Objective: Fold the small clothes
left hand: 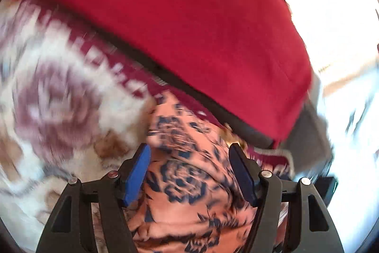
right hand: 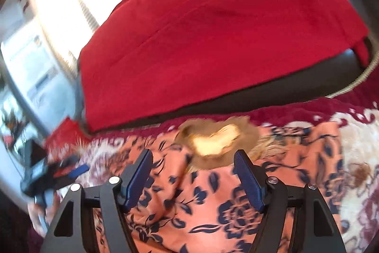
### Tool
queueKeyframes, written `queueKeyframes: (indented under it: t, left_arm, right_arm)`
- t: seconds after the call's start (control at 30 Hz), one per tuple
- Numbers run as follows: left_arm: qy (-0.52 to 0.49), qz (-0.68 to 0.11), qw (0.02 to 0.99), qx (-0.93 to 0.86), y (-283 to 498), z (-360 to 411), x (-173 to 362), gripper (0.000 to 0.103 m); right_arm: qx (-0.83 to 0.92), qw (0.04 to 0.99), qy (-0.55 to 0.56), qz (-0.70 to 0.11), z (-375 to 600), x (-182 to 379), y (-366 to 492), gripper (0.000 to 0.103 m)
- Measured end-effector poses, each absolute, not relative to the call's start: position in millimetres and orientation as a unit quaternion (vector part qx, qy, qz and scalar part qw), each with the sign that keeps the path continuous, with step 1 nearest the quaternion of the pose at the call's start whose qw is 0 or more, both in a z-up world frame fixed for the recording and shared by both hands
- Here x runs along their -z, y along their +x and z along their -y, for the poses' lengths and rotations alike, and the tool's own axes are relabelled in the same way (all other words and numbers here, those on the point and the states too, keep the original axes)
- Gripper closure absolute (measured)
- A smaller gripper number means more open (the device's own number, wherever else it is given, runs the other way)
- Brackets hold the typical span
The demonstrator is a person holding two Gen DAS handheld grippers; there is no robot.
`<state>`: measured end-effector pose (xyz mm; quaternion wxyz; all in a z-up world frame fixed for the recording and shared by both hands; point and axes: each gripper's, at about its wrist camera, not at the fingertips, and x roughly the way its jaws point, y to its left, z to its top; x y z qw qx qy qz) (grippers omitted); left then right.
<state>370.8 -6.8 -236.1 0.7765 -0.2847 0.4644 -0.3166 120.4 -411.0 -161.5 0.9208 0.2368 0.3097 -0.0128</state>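
**Peach floral garment spread flat, both tools open above it**

Peach floral garment, printed with dark blue roses and leaves, lies spread on a cream blanket patterned with maroon roses; both wrist views are blurred, so fine folds cannot be made out. Left tool hangs over the cloth with its blue pads well apart; the fabric shows between them, but neither pad presses on it, so nothing is held. Right tool stands likewise wide over the same garment, its pads clear of the cloth and gripping nothing. Just ahead of the right tool's fingertips a brownish patch with a pale centre sits on the garment near its far edge; what it is cannot be told. Beyond the garment a red cloth drapes over a dark cushion at the blanket's maroon border. In the right wrist view the left tool shows at the left edge, low beside the garment's side; its state cannot be read from there.
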Motion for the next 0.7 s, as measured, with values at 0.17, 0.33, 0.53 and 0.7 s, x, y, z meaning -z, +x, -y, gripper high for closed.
queueKeyframes:
  t: [0.17, 0.33, 0.53, 0.7]
  left_arm:
    - [-0.349, -0.467, 0.744, 0.326, 388, 31, 252, 0.035]
    - [-0.319, -0.466, 0.764, 0.311, 397, 50, 256, 0.097]
    - [-0.324, -0.457, 0.786, 0.262, 389, 36, 233, 0.085]
    - [-0.330, -0.448, 0.809, 0.192, 387, 9, 227, 0.019]
  right_arm:
    - [0.005, 0.919, 0.206, -0.335, 386, 177, 134, 0.029]
    - [0.016, 0.918, 0.215, -0.334, 395, 181, 133, 0.029]
    - [0.042, 0.914, 0.243, -0.323, 423, 178, 117, 0.029]
    - [0.055, 0.907, 0.270, -0.318, 442, 181, 108, 0.029]
